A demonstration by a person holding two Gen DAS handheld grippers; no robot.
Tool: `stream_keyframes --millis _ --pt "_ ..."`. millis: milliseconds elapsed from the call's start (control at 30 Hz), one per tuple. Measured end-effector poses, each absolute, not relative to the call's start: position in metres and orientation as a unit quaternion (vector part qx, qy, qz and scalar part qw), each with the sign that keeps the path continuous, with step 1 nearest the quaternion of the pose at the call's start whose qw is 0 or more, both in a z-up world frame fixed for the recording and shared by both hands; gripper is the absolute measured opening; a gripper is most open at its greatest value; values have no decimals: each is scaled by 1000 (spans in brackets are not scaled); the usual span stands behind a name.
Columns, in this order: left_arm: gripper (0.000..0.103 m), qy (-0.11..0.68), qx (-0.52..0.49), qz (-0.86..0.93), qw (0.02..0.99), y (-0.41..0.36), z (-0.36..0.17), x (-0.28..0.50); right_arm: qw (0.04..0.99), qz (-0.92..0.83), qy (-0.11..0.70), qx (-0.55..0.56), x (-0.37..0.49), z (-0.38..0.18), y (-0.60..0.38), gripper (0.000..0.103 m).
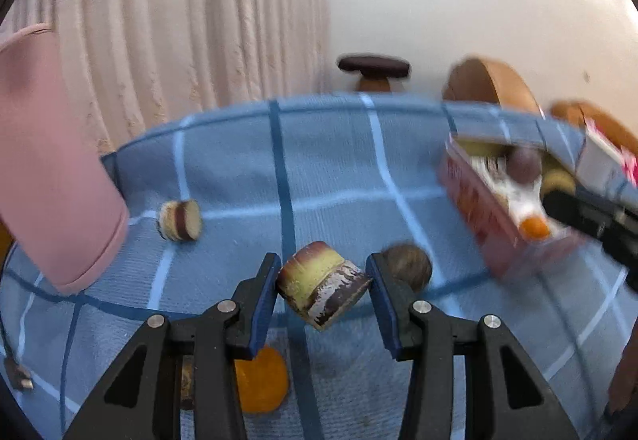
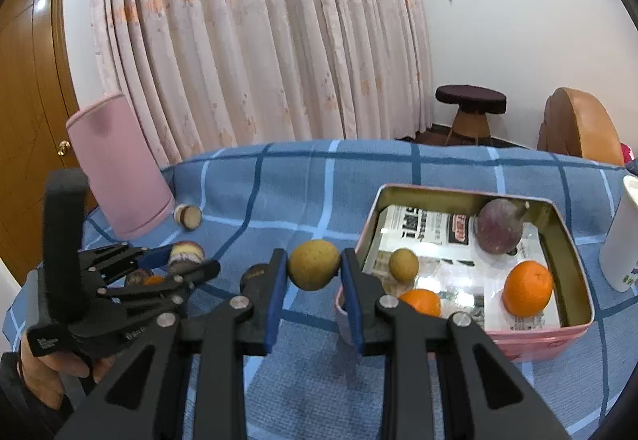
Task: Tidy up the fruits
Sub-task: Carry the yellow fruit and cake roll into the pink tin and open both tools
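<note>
My left gripper is shut on a small layered cake, yellow and brown, held above the blue checked cloth. It also shows in the right wrist view. My right gripper is shut on a yellow-brown round fruit, just left of the pink tin. The tin holds two oranges, a purple fruit and a small yellow fruit. In the left wrist view the tin is blurred at right.
A pink cylinder stands at the cloth's left. A second small cake lies near it. A brown round fruit and an orange lie by my left gripper. A white cup stands right of the tin.
</note>
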State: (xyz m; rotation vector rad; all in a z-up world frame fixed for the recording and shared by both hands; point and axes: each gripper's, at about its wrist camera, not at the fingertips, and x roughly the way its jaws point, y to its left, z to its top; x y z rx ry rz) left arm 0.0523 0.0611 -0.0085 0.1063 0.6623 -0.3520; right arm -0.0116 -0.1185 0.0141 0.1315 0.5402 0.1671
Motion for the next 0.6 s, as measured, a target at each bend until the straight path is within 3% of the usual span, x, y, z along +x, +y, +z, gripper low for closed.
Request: stream_keyframes --millis 300,600 --pt "47 261 13 -162 951 15 14 26 965 73 241 74 -17 24 -142 30" --pt "47 269 6 -192 944 -46 18 30 969 28 227 97 -17 29 -207 30"
